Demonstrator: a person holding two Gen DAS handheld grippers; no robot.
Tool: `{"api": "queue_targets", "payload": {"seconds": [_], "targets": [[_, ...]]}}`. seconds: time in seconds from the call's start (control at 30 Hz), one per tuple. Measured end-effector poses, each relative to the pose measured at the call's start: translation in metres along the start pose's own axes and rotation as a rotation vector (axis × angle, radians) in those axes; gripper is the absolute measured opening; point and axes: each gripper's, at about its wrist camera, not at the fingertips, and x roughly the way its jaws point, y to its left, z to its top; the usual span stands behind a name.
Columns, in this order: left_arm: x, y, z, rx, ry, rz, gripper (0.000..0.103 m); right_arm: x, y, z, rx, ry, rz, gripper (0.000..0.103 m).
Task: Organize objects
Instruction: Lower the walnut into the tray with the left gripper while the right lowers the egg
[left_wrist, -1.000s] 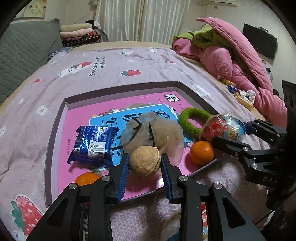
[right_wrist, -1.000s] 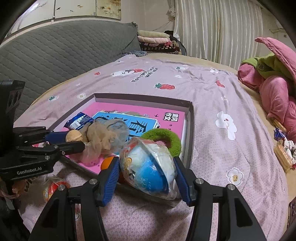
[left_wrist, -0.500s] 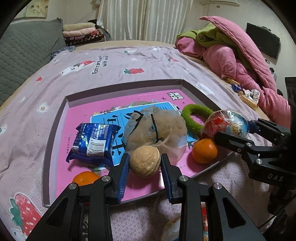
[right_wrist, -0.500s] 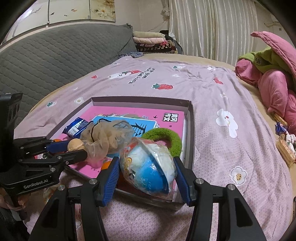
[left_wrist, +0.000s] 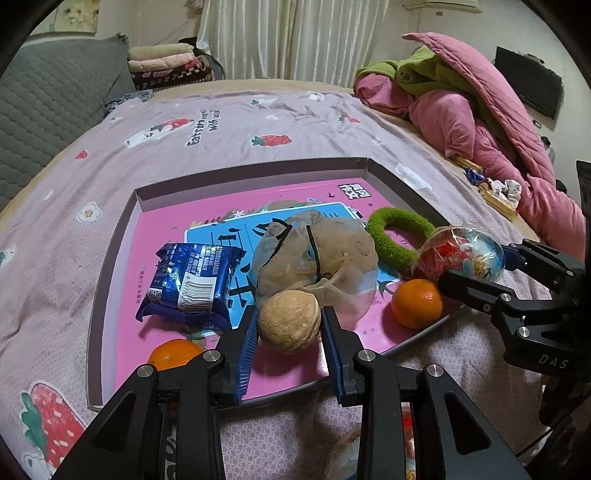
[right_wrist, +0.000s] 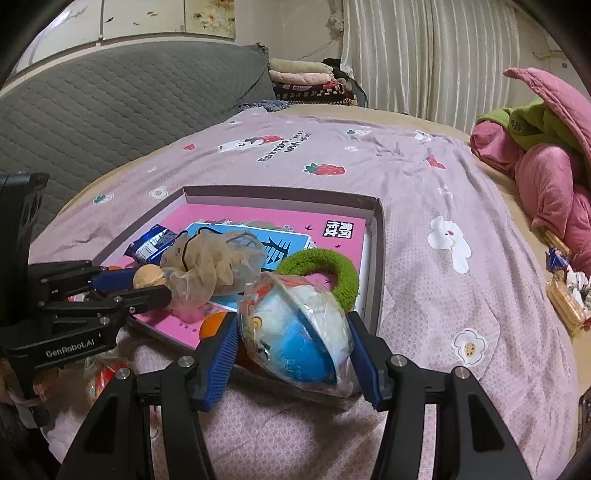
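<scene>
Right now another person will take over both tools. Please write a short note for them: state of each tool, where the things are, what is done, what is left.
Left tool: shut on the walnut, at the near edge of the tray.
Right tool: shut on the wrapped ball, at the tray's near right corner.
Already in the tray: blue snack pack, mesh pouch, green ring, two oranges.
Left: set down the walnut and the ball. Another wrapped item lies on the bedspread near the tray, probably next.

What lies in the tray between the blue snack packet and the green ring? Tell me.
The crumpled beige mesh bag, between the blue snack packet and green ring; clearest in the left wrist view.
</scene>
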Motion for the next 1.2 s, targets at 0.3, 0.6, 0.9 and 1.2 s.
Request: {"api": "queue_targets", "payload": {"seconds": [0.3,0.6,0.9,1.2], "targets": [[0.0008,-0.0009,-0.0001,0.002,-0.001,0.005,0.034,0.0007,0.0005,0.0005,0.003,-0.021,-0.004,0.057],[0.0019,0.0004,0.001,0.005,-0.006,0.013,0.035,0.0031,0.0009,0.0049,0.006,-0.042,-0.022,0.057],[-0.0004,0.0019,0.0027,0.001,-0.011,0.01,0.035,0.0027,-0.0015,0.0048,0.013,-0.033,-0.022,0.057],[-0.0009,0.0012,0.0038,0.002,-0.012,0.011,0.035,0.003,-0.0012,0.0065,0.016,-0.029,-0.028,0.058]]}}
